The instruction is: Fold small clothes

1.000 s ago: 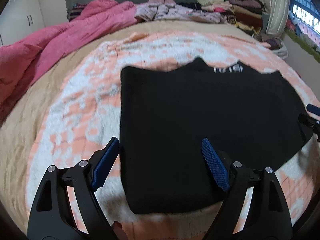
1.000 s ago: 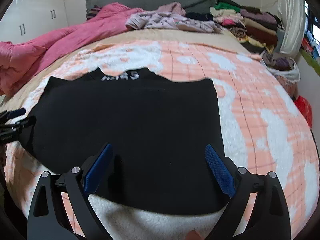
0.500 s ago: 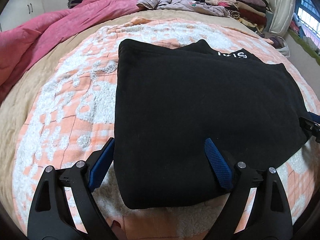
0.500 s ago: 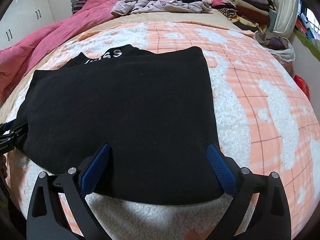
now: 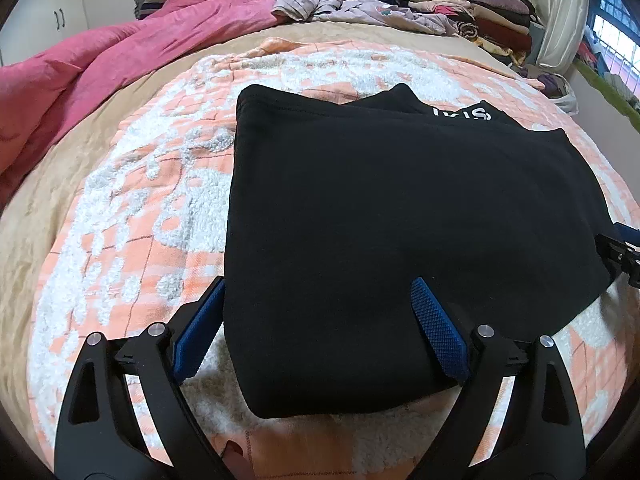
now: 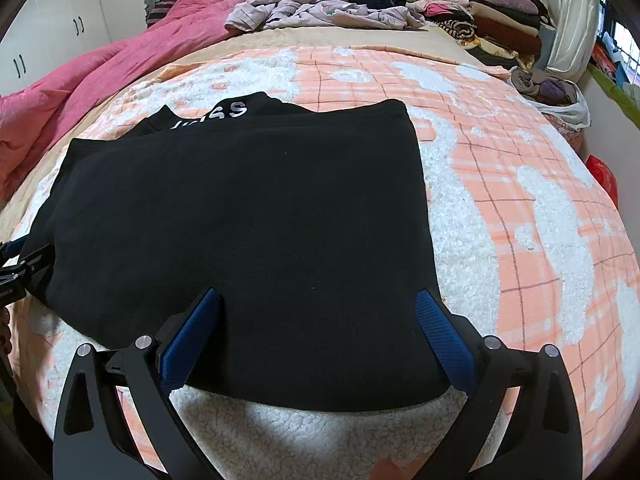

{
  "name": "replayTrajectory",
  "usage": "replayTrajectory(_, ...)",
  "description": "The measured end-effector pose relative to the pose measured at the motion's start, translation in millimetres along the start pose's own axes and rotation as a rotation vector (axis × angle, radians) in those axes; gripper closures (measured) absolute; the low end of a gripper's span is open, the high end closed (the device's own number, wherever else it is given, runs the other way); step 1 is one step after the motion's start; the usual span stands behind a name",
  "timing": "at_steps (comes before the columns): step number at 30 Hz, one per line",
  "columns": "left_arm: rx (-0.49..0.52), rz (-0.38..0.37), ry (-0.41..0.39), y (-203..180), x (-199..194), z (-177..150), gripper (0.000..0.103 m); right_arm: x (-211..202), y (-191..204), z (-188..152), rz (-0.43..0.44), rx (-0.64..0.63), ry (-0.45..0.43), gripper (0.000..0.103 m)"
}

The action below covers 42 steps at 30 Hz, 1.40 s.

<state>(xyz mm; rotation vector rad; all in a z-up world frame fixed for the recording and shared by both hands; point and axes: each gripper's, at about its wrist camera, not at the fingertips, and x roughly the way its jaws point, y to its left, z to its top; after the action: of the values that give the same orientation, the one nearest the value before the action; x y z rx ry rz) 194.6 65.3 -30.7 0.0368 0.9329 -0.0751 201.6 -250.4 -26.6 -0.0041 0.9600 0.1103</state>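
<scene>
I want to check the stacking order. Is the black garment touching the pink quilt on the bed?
Apart. In the left wrist view, the black garment lies on the orange-and-white blanket, and blanket and beige sheet separate it from the pink quilt.

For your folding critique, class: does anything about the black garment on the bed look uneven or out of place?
Yes. The black garment is folded unevenly: a lower layer with white lettering pokes out past the top layer's far edge, so the edges don't line up.
</scene>
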Motion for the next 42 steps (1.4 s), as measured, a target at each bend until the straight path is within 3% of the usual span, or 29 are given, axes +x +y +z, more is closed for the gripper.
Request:
replayTrajectory(10, -0.003, -0.036, -0.085, -0.6, -27.1, 7.5, 0.019, -10.6, 9.9, 2.4, 0.015, -0.040, -0.040, 0.005)
replayTrajectory(33, -0.034, -0.029, -0.127, 12.8, -47.2, 18.9, 0.011, -40.5, 46.6, 3.7, 0.041, -0.166, -0.156, 0.005)
replayTrajectory(42, -0.070, -0.007, -0.121, 29.0, -47.6, 21.5, 0.010, -52.5, 83.7, 2.8, 0.064, -0.250, -0.197, 0.005)
